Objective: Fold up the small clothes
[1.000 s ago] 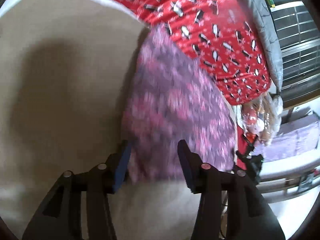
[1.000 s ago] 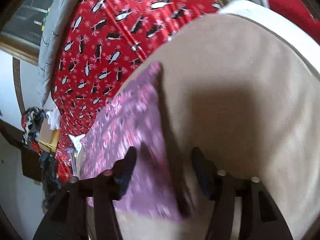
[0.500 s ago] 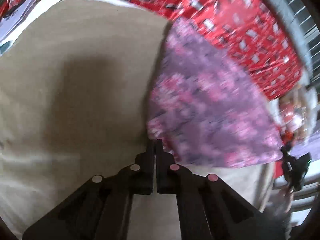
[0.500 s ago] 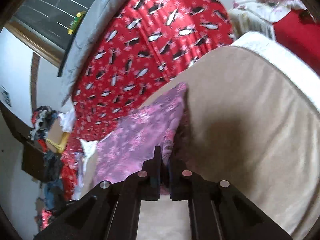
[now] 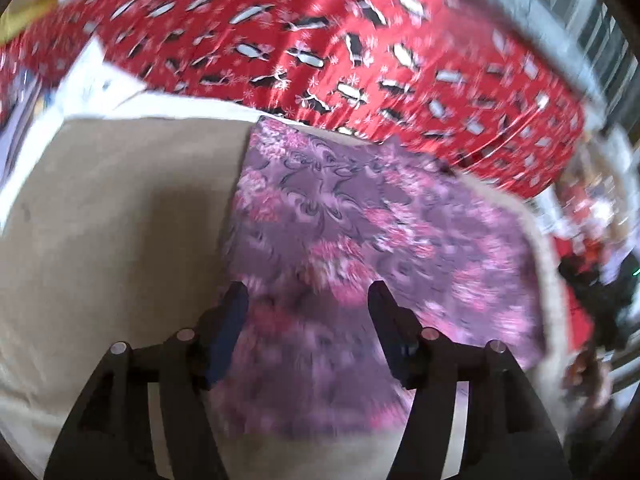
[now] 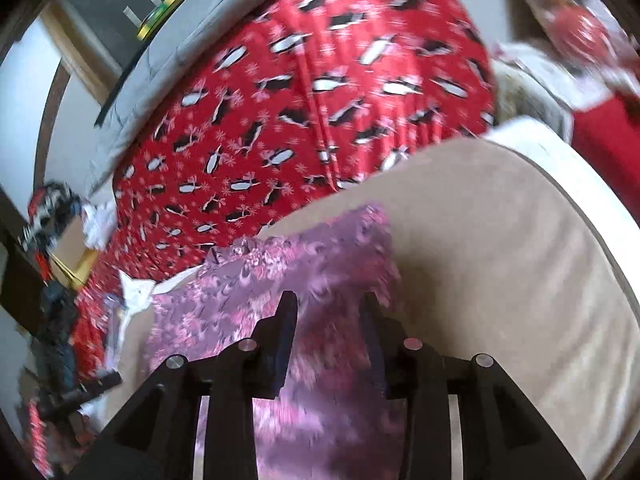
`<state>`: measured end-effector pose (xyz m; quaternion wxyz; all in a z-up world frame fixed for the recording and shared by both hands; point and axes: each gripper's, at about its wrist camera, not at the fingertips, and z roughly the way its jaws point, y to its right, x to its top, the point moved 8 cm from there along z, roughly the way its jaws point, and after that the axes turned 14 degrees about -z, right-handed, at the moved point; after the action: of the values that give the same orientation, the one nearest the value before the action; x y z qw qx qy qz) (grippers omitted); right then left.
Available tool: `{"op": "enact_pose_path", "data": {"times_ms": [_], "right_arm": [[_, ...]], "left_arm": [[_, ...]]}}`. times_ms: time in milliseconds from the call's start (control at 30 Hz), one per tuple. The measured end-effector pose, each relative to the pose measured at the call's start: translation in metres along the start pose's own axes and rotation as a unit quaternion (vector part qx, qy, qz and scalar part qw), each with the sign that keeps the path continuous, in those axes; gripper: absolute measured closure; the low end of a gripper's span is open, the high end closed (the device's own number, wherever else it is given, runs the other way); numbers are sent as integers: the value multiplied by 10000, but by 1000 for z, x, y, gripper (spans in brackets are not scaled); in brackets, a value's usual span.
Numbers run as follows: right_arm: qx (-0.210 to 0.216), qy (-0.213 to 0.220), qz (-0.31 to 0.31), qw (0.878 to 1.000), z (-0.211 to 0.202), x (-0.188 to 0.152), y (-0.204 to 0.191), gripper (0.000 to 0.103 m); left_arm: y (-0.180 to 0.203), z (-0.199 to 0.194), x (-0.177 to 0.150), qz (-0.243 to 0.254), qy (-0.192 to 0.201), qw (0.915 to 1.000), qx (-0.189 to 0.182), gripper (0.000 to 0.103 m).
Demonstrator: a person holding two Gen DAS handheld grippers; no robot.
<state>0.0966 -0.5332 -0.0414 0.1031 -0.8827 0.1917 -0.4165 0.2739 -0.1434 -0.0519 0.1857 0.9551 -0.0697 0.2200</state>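
On the beige cushion (image 5: pixel 100 220), beside the red penguin-print blanket (image 5: pixel 360 48), the purple floral cloth (image 5: pixel 380 232) lay flat. My left claw (image 5: pixel 308 300) and right claw (image 6: pixel 328 306) hung above it, jaws just spread apart, gripping nothing.

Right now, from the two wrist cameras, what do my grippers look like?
Both match. The left gripper and the right gripper each have two black angular plastic fingers with dark blue pads on the inner faces. Round silver pins or screw heads sit along the black linkage behind the fingers, one of them pinkish on the right gripper. No cables, markings, sleeves or hands show in either view.
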Motion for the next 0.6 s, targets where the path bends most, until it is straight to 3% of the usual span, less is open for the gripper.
{"op": "enact_pose_path", "data": {"times_ms": [67,133,300,400,467,533,600], "right_arm": [[-158,-340,-192,9991,33,-13,1,61],[-465,-1208,-231,9913,68,-43,9,61],[-405,-342,-253,9983,52,-1,-2,58],[-443,-16,-286,9986,58,21,-6,52],[-573,-190,-299,9977,77,16,-2,48],[-743,-945,-398,9919,108,-12,10,44],[-842,-631,-501,9932,99,-10,8,43]], "left_arm": [[-7,39,-10,171,-269,9982,512,42],[-15,50,-16,158,-362,9977,547,41],[8,32,16,-109,-200,9997,-48,42],[28,48,33,-13,-45,9998,183,42],[29,69,31,53,-142,9986,514,41],[25,92,20,236,-212,9955,892,37],[28,89,17,452,129,9936,1023,34]]}}
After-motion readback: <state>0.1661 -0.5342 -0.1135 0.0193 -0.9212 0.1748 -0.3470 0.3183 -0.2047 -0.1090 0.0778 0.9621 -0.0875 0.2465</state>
